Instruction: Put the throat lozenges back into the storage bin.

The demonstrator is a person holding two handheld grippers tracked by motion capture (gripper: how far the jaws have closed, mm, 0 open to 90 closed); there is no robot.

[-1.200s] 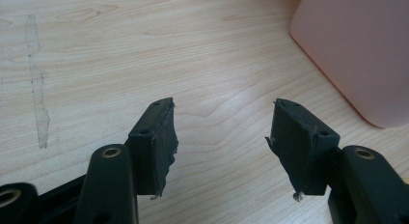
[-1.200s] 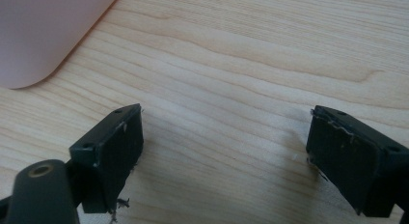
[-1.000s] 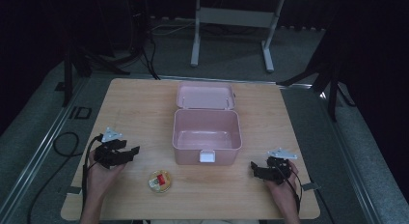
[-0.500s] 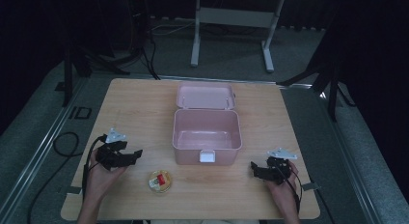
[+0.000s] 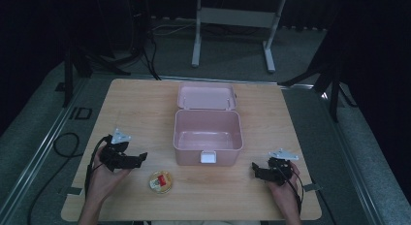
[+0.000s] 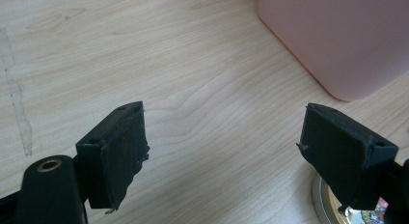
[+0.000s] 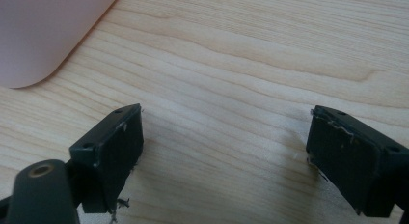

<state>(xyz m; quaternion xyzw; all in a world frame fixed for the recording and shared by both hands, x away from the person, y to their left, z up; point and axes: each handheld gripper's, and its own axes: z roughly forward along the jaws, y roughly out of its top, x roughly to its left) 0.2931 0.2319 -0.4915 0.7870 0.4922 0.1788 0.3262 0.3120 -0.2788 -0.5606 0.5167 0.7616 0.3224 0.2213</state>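
- Left gripper point(image 5: 140, 158): jaws just opened wide, empty, near desk's front-left, beside tin point(image 5: 160, 182).
- Right gripper point(image 5: 255, 169): open, empty, near front-right.
- Box point(image 5: 208, 136): lid open, mid-desk.

One pink box point(image 5: 208, 130), one small round tin point(image 5: 160, 182).

Wooden table point(image 5: 145, 108), metal stand point(image 5: 232, 21) behind

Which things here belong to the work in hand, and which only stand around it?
Belonging to the work:
- small round tin
- open pink box
- left hand-held gripper, jaws just opened, nothing between them

Standing around:
- metal stand behind the table
- floor cables
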